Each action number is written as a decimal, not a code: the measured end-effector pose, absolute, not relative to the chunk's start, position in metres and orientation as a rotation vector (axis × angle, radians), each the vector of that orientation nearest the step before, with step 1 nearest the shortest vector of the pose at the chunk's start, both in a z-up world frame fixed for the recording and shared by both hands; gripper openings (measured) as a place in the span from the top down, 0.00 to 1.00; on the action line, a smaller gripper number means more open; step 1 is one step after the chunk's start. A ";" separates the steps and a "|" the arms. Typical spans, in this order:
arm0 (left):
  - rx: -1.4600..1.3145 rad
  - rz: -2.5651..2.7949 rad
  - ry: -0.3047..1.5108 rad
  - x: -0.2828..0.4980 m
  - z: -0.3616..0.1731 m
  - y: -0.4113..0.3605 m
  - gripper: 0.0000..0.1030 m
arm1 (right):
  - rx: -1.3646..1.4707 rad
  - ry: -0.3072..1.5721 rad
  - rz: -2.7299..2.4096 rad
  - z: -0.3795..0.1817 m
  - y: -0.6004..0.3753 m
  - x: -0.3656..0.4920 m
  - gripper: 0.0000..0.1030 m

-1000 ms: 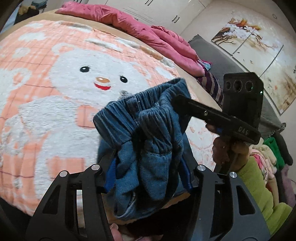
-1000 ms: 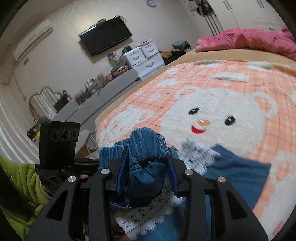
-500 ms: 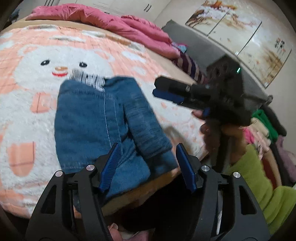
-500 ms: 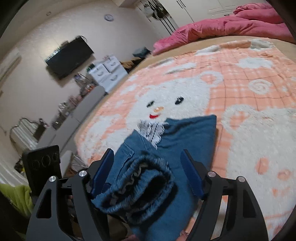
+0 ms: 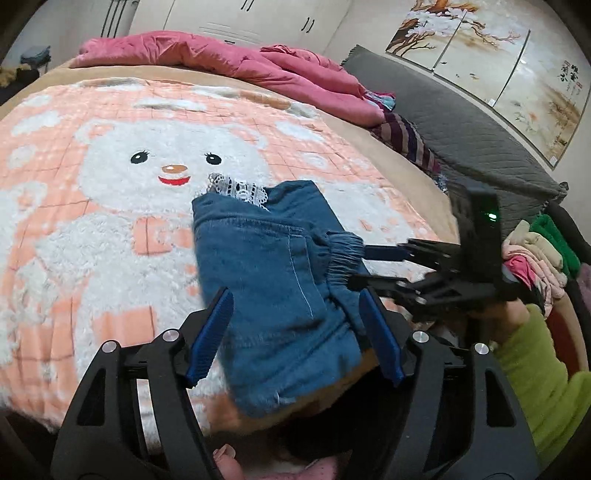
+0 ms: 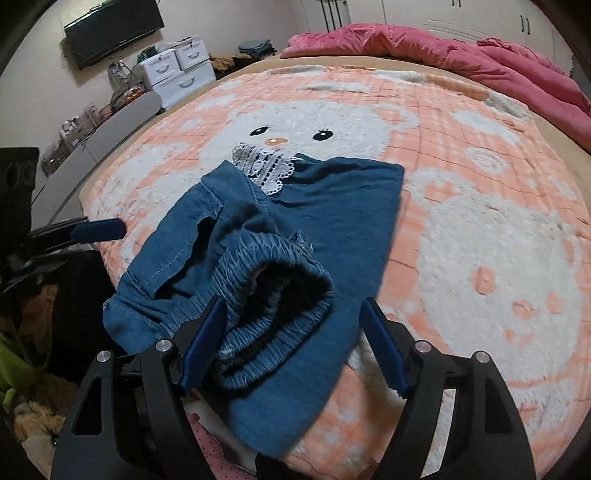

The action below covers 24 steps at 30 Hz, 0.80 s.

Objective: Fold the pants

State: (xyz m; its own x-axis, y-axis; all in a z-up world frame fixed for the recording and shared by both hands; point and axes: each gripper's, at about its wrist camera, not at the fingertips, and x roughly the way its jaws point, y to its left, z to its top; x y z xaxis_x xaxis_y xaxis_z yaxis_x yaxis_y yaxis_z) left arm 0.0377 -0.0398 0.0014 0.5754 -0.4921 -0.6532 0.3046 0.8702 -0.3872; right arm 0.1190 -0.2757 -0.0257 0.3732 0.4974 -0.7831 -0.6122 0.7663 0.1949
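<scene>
Pants [image 5: 273, 280] of blue denim lie folded at the near edge of the bed, one end hanging a little over that edge, white lace trim [image 6: 264, 168] poking out from the far end of the fold. Both grippers hover spread wide and grip nothing — the left gripper [image 5: 295, 332] frames the near part of the denim between its blue pads, and the right gripper [image 6: 293, 343] sits just short of the elastic waistband [image 6: 273, 280], which bulges open toward it. White drawers [image 6: 177, 72] stand against the far wall under a wall-mounted TV [image 6: 112, 27]; their contents cannot be seen. An orange bear blanket [image 5: 110, 177] covers the bed, a pink quilt [image 5: 229, 62] bunched along its far edge — folded clothes [image 5: 535, 247] are stacked off its right side.
</scene>
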 end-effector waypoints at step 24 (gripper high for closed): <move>-0.057 -0.520 0.911 0.014 -0.038 -0.075 0.73 | -0.285 1.003 0.924 -0.019 -0.169 0.178 0.94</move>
